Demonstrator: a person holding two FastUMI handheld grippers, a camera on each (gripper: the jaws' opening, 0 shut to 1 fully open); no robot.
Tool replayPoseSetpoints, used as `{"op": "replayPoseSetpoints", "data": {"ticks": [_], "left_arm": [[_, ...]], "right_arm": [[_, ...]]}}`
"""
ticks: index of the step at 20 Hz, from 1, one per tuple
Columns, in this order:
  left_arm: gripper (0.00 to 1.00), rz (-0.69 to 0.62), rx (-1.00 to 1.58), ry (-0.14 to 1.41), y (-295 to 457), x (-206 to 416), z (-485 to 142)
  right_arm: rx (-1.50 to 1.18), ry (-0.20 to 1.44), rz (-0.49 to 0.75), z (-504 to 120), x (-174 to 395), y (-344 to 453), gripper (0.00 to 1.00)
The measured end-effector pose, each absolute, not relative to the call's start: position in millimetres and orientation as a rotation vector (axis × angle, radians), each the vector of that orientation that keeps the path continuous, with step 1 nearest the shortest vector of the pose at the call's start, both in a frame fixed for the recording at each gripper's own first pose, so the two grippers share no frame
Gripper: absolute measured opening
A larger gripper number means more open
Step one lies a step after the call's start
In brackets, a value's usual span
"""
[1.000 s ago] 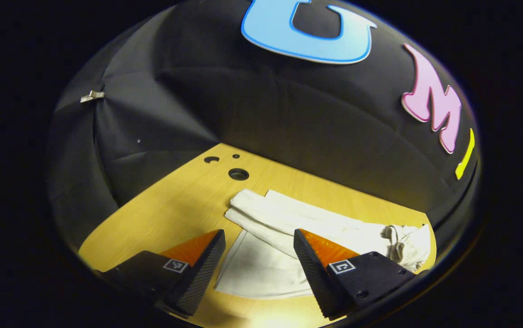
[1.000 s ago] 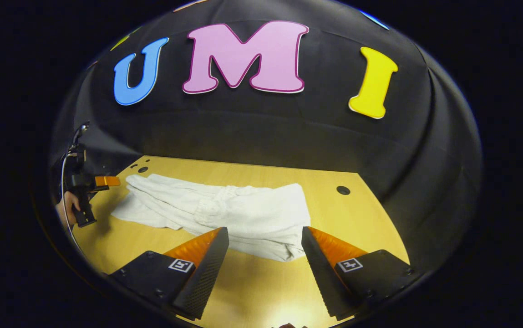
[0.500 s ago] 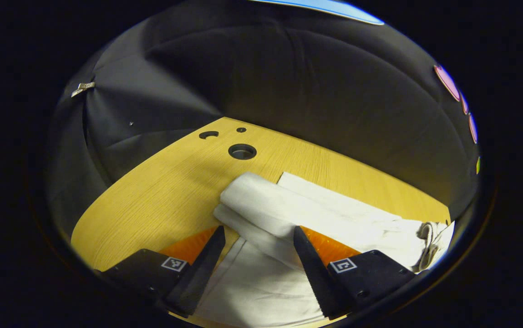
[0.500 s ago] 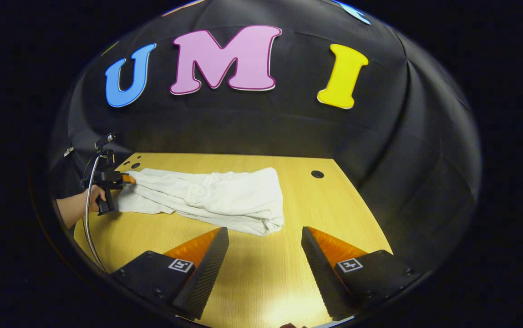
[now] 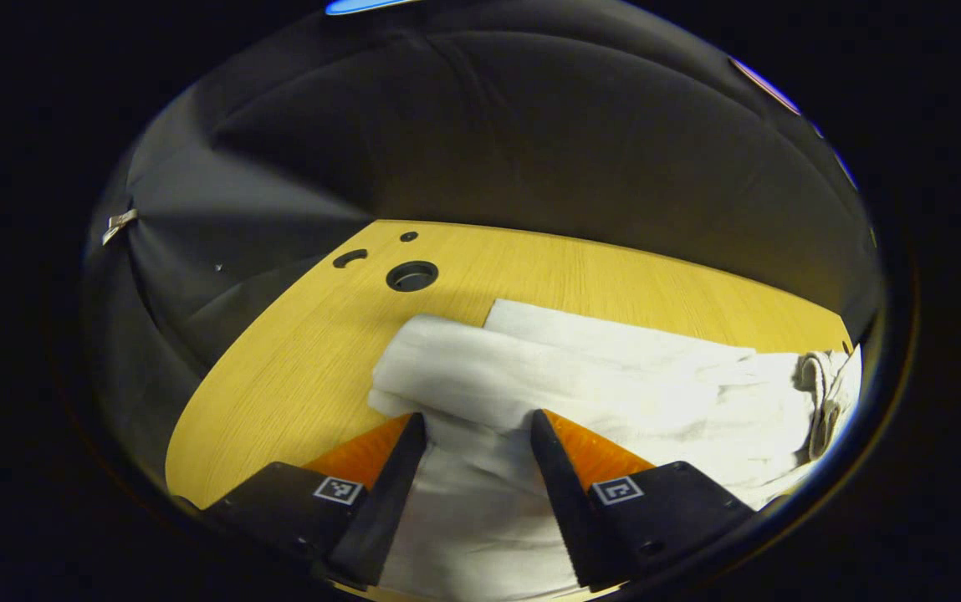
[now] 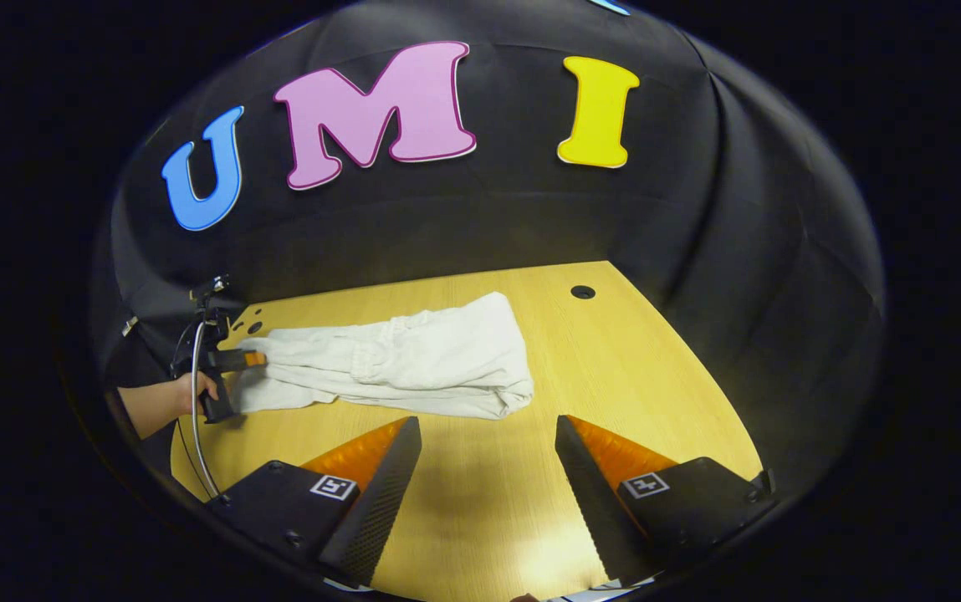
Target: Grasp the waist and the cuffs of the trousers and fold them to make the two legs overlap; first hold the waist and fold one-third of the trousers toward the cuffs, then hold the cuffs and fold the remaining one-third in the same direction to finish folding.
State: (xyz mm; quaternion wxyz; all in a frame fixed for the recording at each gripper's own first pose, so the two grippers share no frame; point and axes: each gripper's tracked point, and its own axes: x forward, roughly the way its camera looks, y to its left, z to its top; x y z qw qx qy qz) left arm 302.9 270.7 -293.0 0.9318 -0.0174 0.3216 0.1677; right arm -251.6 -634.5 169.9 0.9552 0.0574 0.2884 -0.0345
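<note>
White trousers [image 5: 614, 376] lie on the wooden table, the legs overlapped and the waist part folded over onto them. In the right gripper view the trousers [image 6: 413, 364] stretch from a rounded fold at the right to the cuffs at the left. My left gripper [image 5: 473, 418] sits at the cuff end, open, its fingers straddling the cuff cloth, which lies between them. The right gripper view also shows this left gripper [image 6: 233, 361] at the cuffs, held by a hand [image 6: 164, 403]. My right gripper [image 6: 487, 422] hovers open over bare table, in front of the fold and apart from it.
The table [image 6: 622, 376] has a round hole [image 6: 582, 292] at its far right corner and several holes [image 5: 411, 276] near the cuff end. Black cloth walls close in the table on the far sides. A cable hangs from the left gripper.
My left gripper moved forward onto the cuffs, and its fingers narrowed around the cloth. My right gripper drew back and to the right, away from the folded end.
</note>
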Motion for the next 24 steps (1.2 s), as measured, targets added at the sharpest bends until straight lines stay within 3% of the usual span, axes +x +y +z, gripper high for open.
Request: {"op": "replayPoseSetpoints", "data": {"ticks": [1,2,3,4,5,7,8,15,19,24], "left_arm": [[0.81,0.332,-0.034,0.664,266.6,304.8,-293.3],[0.67,0.323,-0.024,0.669,264.1,305.4,-293.9],[0.63,0.311,-0.022,0.670,259.6,306.6,-293.7],[0.46,0.306,-0.018,0.675,256.0,306.3,-294.7],[0.46,0.302,-0.007,0.682,254.1,306.0,-294.5],[0.31,0.279,0.016,0.695,251.2,307.8,-294.7],[0.18,0.270,0.029,0.702,248.9,307.7,-295.7],[0.06,0.258,-0.023,0.805,241.0,297.7,-294.5],[0.02,0.285,-0.144,0.714,233.4,297.4,-265.2],[0.05,0.274,-0.265,0.612,211.1,303.0,-215.4]], "right_arm": [[0.109,0.586,-0.065,171.2,-253.4,-634.3,0.99],[0.103,0.584,-0.061,172.8,-254.5,-634.2,0.99],[0.096,0.583,-0.064,173.2,-256.8,-637.4,0.99],[0.093,0.584,-0.068,173.4,-259.3,-639.9,0.99],[0.091,0.586,-0.069,173.1,-258.6,-639.2,0.99],[0.072,0.598,-0.067,169.0,-260.5,-641.4,0.99],[0.061,0.603,-0.067,165.4,-264.3,-644.1,0.99],[0.062,0.595,-0.066,168.6,-263.0,-657.6,0.99],[0.078,0.589,-0.079,162.7,-265.3,-668.7,0.99],[0.111,0.579,-0.087,158.0,-265.2,-681.6,0.99]]}}
